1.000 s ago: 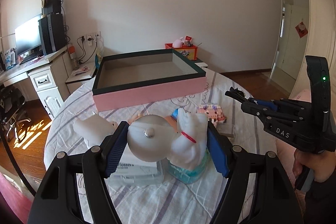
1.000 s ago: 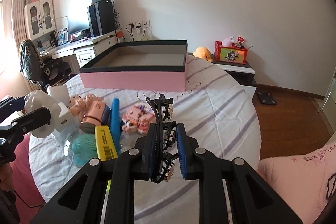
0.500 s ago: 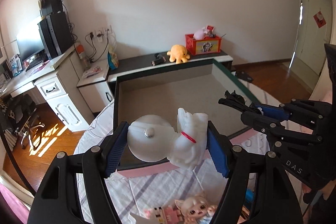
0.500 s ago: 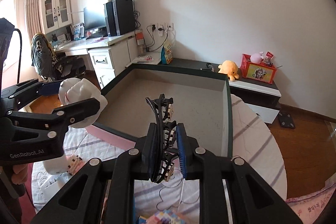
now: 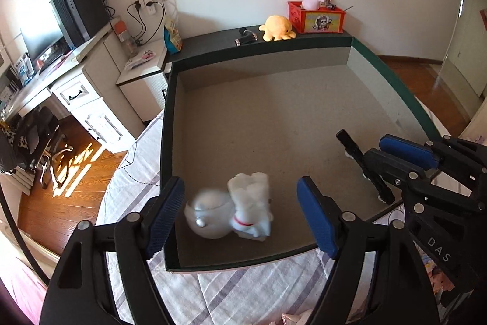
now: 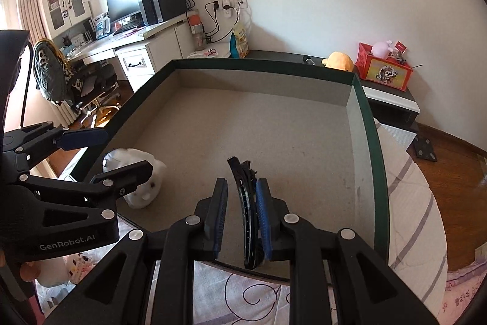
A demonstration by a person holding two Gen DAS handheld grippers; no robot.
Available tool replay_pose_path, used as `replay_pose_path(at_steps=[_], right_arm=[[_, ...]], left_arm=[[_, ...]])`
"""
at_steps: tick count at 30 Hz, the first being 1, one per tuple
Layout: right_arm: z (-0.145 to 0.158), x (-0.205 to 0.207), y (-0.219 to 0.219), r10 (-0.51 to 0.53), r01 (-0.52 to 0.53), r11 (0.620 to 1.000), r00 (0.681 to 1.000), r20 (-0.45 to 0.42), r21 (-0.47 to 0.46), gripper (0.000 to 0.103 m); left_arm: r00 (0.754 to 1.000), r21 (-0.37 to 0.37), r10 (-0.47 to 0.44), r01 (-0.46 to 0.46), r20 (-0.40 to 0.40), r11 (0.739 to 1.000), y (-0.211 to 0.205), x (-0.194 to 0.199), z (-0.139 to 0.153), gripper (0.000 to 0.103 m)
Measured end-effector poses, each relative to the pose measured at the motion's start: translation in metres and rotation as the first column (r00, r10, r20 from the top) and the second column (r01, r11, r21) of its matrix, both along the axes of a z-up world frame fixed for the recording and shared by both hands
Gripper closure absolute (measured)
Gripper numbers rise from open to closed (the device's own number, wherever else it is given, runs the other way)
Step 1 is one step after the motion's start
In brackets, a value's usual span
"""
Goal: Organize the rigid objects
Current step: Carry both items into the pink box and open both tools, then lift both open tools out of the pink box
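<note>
A wide box with a dark green rim [image 5: 166, 142] and grey floor lies on the striped bedspread. Inside its near left corner is a white figurine [image 5: 231, 212], blurred, under my left gripper [image 5: 239, 185]. That gripper's jaws are opening, and neither pad touches the figurine. In the right wrist view the figurine [image 6: 143, 188] shows behind the left gripper [image 6: 124, 151]. My right gripper [image 6: 242, 183] hangs over the box rim [image 6: 368, 127] and its jaws are opening. A black hair clip [image 6: 243, 203] stands between them, leaning on the right pad and clear of the left. The clip [image 5: 362, 160] also juts from the right gripper [image 5: 377, 146].
Small toys [image 6: 79, 261] lie on the bedspread at the near left. Left of the bed are a white desk [image 5: 79, 87] and a chair [image 6: 51, 75]. Behind the box, a low cabinet carries a yellow plush [image 5: 277, 26] and a red box [image 5: 316, 17].
Both grippers moved forward over the box and tilted down. The left jaws spread and the white figurine dropped into the box. The right jaws parted from the hair clip.
</note>
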State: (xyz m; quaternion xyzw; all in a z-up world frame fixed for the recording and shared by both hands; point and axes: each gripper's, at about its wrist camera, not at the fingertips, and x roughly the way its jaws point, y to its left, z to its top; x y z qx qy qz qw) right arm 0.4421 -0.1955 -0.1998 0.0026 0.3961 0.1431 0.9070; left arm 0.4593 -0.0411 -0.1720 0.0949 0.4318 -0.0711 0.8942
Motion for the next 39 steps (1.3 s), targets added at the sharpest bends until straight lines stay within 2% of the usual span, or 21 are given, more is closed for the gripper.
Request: replay_pose_path(at_steps=[1,3,5,8,11,14,17,23,27,39], right_arm=[[0.004,-0.004,0.000,-0.008,0.007,1.000,1.000,0.011,0.005,0.069],[0.016,-0.020,-0.003,-0.011,0.010,1.000,0.999,0.050,0.014,0.051],[0.032,-0.044,-0.004,-0.021,0.019,1.000,0.995,0.099,0.025,0.041],[0.054,-0.087,-0.005,-0.041,0.035,0.999,0.982,0.186,0.037,0.022],[0.069,-0.137,-0.004,-0.076,0.067,0.997,0.960,0.271,0.042,0.022],[0.077,-0.184,-0.001,-0.106,0.093,0.994,0.940,0.325,0.056,0.021],[0.081,-0.224,0.000,-0.123,0.109,0.992,0.926,0.357,0.059,0.021],[0.086,-0.278,0.000,-0.140,0.118,0.990,0.920,0.367,0.082,0.020],[0.093,-0.298,-0.003,-0.161,0.138,0.987,0.908,0.388,0.086,0.020],[0.109,-0.332,0.000,-0.179,0.163,0.984,0.880,0.440,0.076,0.020]], left_arm=[[1.000,-0.001,0.002,-0.002,0.024,1.000,0.001,-0.006,0.006,0.014],[0.996,0.003,0.002,-0.002,0.086,1.000,0.007,-0.025,0.019,0.013],[0.989,-0.003,0.010,-0.009,0.150,1.000,0.013,-0.048,0.034,0.009],[0.961,-0.018,0.036,-0.032,0.274,0.999,0.020,-0.097,0.054,0.001],[0.925,-0.036,0.073,-0.064,0.373,0.997,0.025,-0.149,0.064,0.000],[0.903,-0.058,0.092,-0.074,0.420,0.996,0.028,-0.193,0.069,0.000],[0.889,-0.066,0.102,-0.081,0.447,0.995,0.029,-0.231,0.069,0.000],[0.882,-0.100,0.105,-0.067,0.459,0.993,0.028,-0.293,0.066,0.000],[0.862,-0.079,0.101,-0.071,0.496,0.994,0.024,-0.319,0.074,0.000],[0.823,-0.132,0.138,-0.078,0.551,0.988,0.026,-0.346,0.089,0.000]])
